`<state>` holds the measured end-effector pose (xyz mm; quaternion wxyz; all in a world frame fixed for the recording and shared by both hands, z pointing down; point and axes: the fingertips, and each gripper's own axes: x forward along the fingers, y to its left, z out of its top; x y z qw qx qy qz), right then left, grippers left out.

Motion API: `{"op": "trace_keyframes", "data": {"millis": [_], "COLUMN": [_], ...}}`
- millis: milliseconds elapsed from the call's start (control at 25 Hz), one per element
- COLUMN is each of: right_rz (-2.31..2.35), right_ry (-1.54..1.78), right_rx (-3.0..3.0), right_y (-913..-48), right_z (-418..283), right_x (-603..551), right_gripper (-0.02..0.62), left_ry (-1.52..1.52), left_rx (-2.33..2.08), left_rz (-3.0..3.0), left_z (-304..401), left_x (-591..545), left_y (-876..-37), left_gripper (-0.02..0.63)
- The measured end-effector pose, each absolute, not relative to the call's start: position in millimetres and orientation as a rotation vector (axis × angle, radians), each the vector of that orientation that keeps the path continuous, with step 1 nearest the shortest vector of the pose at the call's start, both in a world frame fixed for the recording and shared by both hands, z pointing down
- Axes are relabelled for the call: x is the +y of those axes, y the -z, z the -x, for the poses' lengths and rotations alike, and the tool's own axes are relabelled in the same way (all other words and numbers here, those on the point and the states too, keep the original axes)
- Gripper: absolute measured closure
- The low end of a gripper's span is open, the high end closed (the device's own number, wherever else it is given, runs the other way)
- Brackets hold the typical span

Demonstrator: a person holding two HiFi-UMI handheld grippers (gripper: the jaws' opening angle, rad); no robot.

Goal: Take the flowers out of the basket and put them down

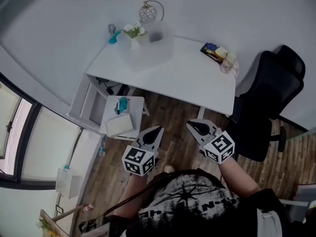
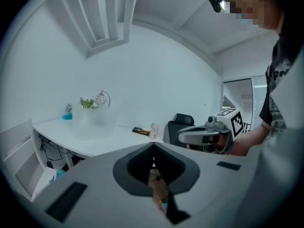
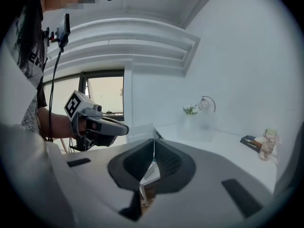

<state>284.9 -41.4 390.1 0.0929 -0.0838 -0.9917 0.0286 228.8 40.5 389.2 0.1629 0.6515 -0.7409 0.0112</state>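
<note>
White flowers with green leaves [image 1: 134,30] stand at the far left corner of a frosted translucent basket [image 1: 150,51] on the white desk [image 1: 192,80]. Whether they are inside it or just behind it I cannot tell. Both grippers hang over the wooden floor, close to the person's body and well short of the desk. My left gripper [image 1: 159,129] is shut with nothing in it, and so is my right gripper [image 1: 189,125]. In the left gripper view the flowers [image 2: 88,102] and basket [image 2: 97,122] are far off; the right gripper view shows the flowers [image 3: 190,110] small.
A black office chair [image 1: 266,102] stands at the desk's right end. On the desk are a wire globe lamp [image 1: 148,11], a small teal object [image 1: 114,36], a glass jar [image 1: 228,62] and a dark tray [image 1: 213,52]. A small white side table [image 1: 121,115] stands before the desk's left end.
</note>
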Motion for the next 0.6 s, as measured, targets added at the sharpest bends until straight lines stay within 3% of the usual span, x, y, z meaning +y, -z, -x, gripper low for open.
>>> {"op": "trace_keyframes", "data": {"millis": [600], "right_rz": [0.181], "right_ry": [-0.078], "right_rx": [-2.941], "right_y": [-395], "right_z": [-206], "right_x": [-57], "right_gripper": [0.577], "left_ry": [0.029], "left_rx": [-2.058], "left_rz": [-1.874], "left_z": [-148], "left_x": [27], "left_y": [-405], "left_gripper": [0.595]}}
